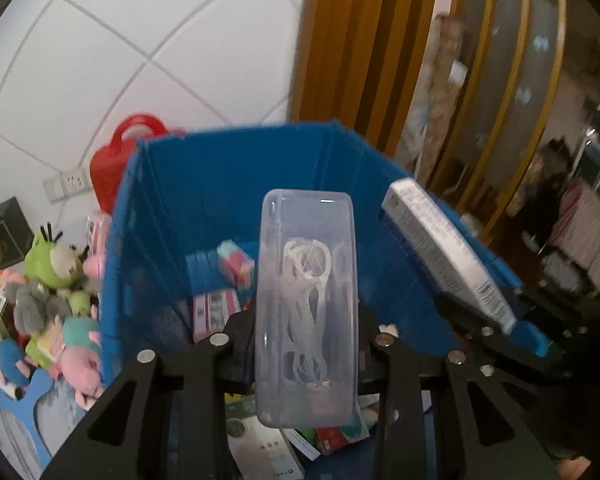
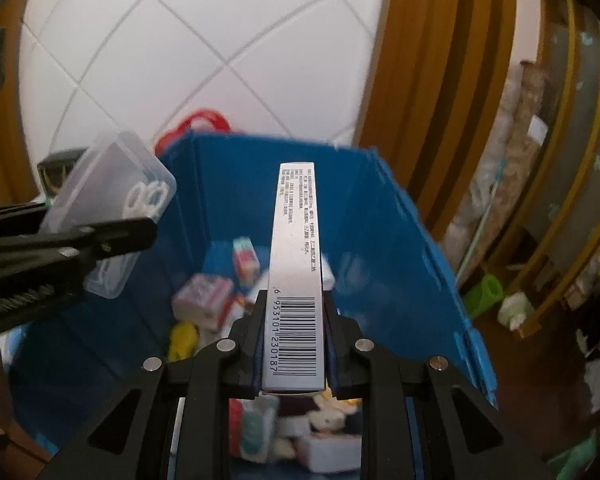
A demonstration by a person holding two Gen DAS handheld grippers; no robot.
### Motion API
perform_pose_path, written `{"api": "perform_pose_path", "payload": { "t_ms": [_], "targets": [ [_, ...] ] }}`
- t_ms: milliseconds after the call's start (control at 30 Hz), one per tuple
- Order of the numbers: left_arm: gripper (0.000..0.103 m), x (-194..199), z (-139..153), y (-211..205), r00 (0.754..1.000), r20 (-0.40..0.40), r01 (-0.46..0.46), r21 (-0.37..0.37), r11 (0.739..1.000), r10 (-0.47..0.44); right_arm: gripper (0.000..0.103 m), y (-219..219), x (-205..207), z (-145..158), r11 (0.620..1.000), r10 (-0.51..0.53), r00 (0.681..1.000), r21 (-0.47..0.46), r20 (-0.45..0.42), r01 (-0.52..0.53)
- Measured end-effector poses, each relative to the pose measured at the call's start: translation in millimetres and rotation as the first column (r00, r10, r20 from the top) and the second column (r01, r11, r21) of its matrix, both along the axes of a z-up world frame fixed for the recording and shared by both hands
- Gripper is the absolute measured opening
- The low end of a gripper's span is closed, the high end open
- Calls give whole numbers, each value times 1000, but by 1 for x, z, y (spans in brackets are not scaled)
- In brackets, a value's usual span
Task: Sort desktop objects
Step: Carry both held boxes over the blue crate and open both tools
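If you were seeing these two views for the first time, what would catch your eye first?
The big blue plastic crate fills both views, with small packets at its bottom. Above it, the left gripper clamps a clear plastic case of white floss picks, and the right gripper clamps a long silver barcoded box. A heap of plush toys lies left of the crate.

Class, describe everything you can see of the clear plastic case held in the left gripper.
The clear plastic case is a long, rounded-corner box of see-through, slightly frosted plastic, lid shut. Inside lie white floss picks, loosely piled. The left gripper clamps its lower half from both sides, so it points forward and up, above the open blue bin. Only the fingers touch it. In the right wrist view it shows tilted, at left.
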State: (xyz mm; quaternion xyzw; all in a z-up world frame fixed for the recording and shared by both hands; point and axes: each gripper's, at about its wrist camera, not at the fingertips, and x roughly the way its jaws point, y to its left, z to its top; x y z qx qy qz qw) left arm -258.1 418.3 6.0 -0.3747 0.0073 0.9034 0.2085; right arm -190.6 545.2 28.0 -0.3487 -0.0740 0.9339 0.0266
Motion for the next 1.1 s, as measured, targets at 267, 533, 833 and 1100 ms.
{"api": "perform_pose_path", "payload": {
  "t_ms": [267,533,833,1100],
  "targets": [
    [32,2,-14,27,999,9,-32,-85,996,33,23,27,-2,-19,1000,6,999,-23,48,-5],
    [48,5,-28,37,997,50,-53,-139,989,60,24,53,-14,-31,1000,11,996,-29,91,-9],
    [69,23,-20,32,995,-8,-97,-160,982,97,79,60,-3,-34,999,36,997,-41,67,-33],
    [71,47,-4,3,978,-95,-199,-128,972,187,103,57,25,-22,994,61,998,-87,-2,-61]
  ]
}}
